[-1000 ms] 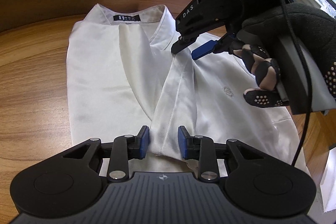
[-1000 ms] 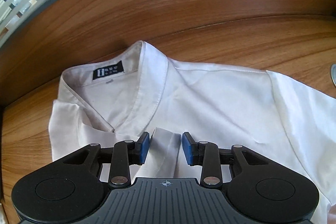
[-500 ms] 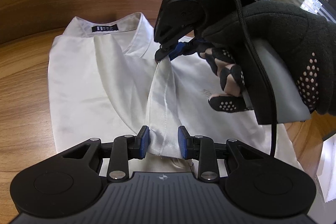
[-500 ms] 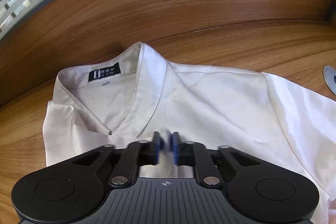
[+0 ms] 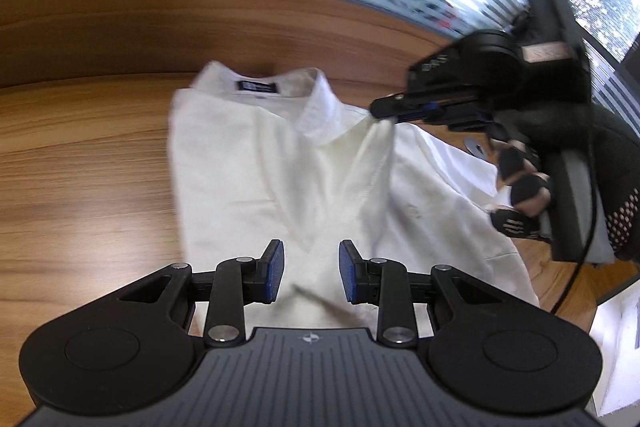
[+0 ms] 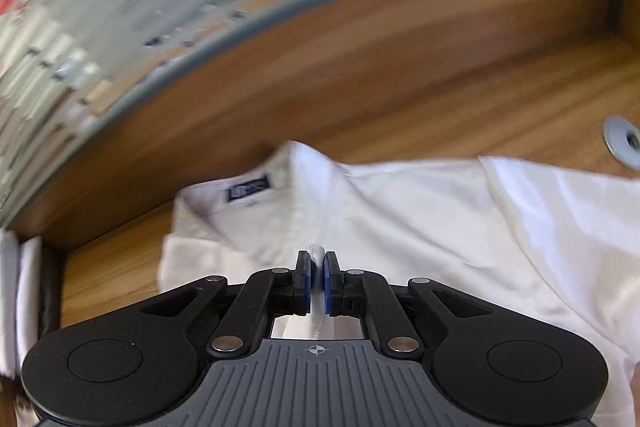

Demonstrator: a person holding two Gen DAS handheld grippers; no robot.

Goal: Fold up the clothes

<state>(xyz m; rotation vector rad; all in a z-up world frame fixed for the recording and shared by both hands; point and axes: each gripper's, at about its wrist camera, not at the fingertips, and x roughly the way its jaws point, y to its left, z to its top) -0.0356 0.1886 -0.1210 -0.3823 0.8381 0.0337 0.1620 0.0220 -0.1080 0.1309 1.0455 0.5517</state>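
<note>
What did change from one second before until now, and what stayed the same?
The right gripper closed on a fold of the white shirt near the collar and lifted it, so the cloth now rises in a ridge. The left gripper kept its part-open width with cloth between the pads. The shirt's left half stayed flat on the table.

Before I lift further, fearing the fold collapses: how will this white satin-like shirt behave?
The white shirt is probably floppy: where the right gripper pinches its fold, the cloth drapes in a slack ridge. Its sheen suggests it is slippery. It looks light, so the rest may drag across the wooden table.
</note>
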